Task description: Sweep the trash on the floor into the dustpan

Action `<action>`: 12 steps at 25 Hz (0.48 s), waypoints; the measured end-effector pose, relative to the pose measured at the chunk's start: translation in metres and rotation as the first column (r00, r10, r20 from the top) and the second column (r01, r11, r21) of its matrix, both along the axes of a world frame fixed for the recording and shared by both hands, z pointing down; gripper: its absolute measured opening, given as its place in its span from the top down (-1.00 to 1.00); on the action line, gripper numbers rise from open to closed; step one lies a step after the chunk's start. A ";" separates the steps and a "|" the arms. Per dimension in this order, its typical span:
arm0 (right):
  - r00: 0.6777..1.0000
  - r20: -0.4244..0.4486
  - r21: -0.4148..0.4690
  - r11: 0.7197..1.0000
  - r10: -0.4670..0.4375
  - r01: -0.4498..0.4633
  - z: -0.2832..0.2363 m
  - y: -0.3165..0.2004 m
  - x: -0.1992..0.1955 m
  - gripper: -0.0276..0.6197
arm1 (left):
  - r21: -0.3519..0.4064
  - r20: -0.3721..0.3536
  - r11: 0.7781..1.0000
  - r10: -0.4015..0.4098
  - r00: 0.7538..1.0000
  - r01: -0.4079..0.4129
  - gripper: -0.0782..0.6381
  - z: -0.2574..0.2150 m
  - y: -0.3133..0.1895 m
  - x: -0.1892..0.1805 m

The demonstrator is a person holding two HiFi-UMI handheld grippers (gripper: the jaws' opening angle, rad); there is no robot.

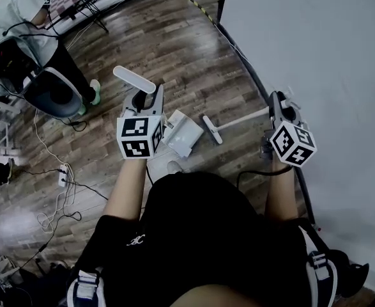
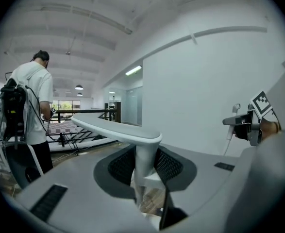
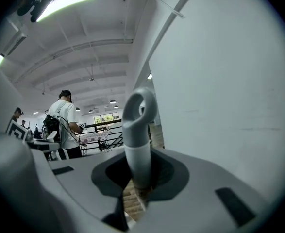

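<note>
Wood planks of the floor [image 1: 174, 50] run through the head view, but my own dark torso [image 1: 206, 235] cuts off the lower part, and I cannot pick out any trash on the boards that show. The white dustpan [image 1: 186, 133] sits low in front of me. Its inside is too small and washed out for me to say whether anything lies in it, and I cannot tell whether it rests on the floor or hangs above it. A pale lump [image 1: 173, 166] peeks out at the torso's edge just below it; what it is, I cannot tell.

My left gripper [image 2: 143, 178] has its fingers pinched on the upright white stem of the dustpan handle [image 2: 118, 127], whose flat top spreads above them. The stem's lower end is hidden. My right gripper [image 3: 140, 181] has its fingers clamped on the broom handle [image 3: 138, 130], with the hanging loop at its tip standing above them. In the head view that handle slants toward the broom head [image 1: 211, 128], which lies just beside the dustpan's right edge. A white wall [image 1: 315, 43] fills the right side. Another person [image 1: 21, 18] with a backpack is cut off at the top left, and cables [image 1: 53, 203] trail across the floor there.
</note>
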State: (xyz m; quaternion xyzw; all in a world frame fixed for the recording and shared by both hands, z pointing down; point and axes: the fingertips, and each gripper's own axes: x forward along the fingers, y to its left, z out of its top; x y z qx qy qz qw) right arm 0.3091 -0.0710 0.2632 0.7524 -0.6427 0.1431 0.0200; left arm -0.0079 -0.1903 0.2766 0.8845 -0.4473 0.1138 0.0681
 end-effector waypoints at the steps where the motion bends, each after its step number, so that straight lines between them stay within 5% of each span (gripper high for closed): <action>1: 1.000 -0.007 -0.002 1.000 -0.001 0.001 0.001 0.003 -0.002 0.70 | 0.006 -0.005 1.000 0.003 1.000 -0.003 0.49 -0.005 0.003 0.000; 12: 0.999 -0.028 -0.048 0.999 0.021 -0.022 0.021 0.007 0.013 0.70 | -0.059 -0.018 0.998 -0.030 0.999 0.028 0.49 0.010 0.000 -0.001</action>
